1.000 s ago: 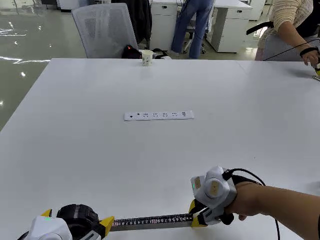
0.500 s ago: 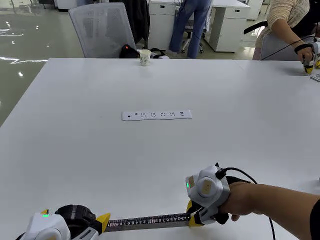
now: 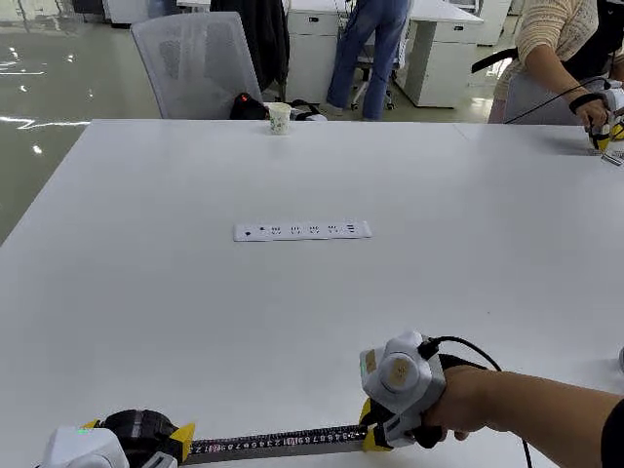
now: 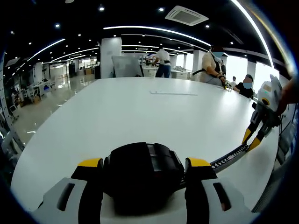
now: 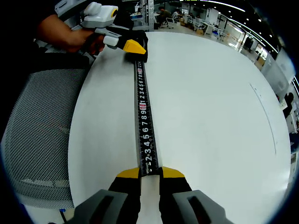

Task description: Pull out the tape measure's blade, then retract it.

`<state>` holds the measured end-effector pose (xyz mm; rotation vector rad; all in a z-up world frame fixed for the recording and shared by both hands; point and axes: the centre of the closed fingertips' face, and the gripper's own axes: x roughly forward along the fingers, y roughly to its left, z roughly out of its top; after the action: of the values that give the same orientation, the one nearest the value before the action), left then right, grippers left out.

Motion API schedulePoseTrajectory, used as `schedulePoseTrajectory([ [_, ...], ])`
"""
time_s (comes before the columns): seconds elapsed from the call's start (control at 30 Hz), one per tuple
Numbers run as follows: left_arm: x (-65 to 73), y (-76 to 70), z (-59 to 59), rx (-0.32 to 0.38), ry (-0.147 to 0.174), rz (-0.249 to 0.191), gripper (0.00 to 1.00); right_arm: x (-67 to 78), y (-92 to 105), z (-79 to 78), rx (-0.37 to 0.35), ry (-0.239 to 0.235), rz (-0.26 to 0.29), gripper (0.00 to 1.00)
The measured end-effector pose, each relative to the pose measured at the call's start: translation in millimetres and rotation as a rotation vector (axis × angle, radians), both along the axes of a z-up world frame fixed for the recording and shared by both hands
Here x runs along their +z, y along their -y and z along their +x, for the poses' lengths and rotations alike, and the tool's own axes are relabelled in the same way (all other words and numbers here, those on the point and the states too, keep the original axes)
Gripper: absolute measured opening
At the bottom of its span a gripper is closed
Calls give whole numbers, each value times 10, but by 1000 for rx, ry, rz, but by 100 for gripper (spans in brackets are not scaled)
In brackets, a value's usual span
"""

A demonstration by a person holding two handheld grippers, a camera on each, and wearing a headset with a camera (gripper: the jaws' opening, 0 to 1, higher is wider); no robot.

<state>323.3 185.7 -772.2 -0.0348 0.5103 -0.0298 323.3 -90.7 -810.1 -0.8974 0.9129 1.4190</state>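
The tape measure's black case (image 3: 146, 427) sits at the near left edge of the white table (image 3: 312, 322), and my left gripper (image 3: 136, 435) is shut on it. In the left gripper view the case (image 4: 142, 175) fills the gap between the yellow-tipped jaws of that gripper (image 4: 145, 162). The blade (image 3: 278, 444) lies flat along the table, running right to my right gripper (image 3: 369, 436). In the right gripper view, that gripper (image 5: 149, 171) is shut on the blade's end, and the numbered blade (image 5: 142, 112) runs away to the case (image 5: 140, 50).
A white power strip (image 3: 302, 231) lies mid-table and a paper cup (image 3: 280, 117) stands at the far edge. A grey chair (image 3: 195, 63) is behind the table. Another person's hand (image 3: 595, 109) works at the far right. A mesh chair seat (image 5: 42, 135) is beside the near edge.
The gap between the two grippers has widened a little, so slightly more blade shows. The camera has also tilted, shifting the whole table view.
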Motion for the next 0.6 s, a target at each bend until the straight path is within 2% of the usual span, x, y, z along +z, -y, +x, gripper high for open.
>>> schedulePoseTrajectory([
  [0.1, -11, -12, 6, -4, -10, 4, 65, -2, -1, 6, -5, -5, 1, 11],
  [0.13, -16, -12, 1, -7, -21, -7, 64, -1, -2, 6, -2, -6, 2, 11],
  [0.3, -38, -18, 4, -27, -76, -3, 62, 4, -6, 0, 16, -1, -1, 10],
  [0.37, -46, -36, 31, -28, -80, 0, 61, 5, -16, 8, 8, -6, 9, 10],
  [0.6, -57, -21, 9, -30, -80, 0, 62, -2, -30, 13, -1, -14, 12, 10],
])
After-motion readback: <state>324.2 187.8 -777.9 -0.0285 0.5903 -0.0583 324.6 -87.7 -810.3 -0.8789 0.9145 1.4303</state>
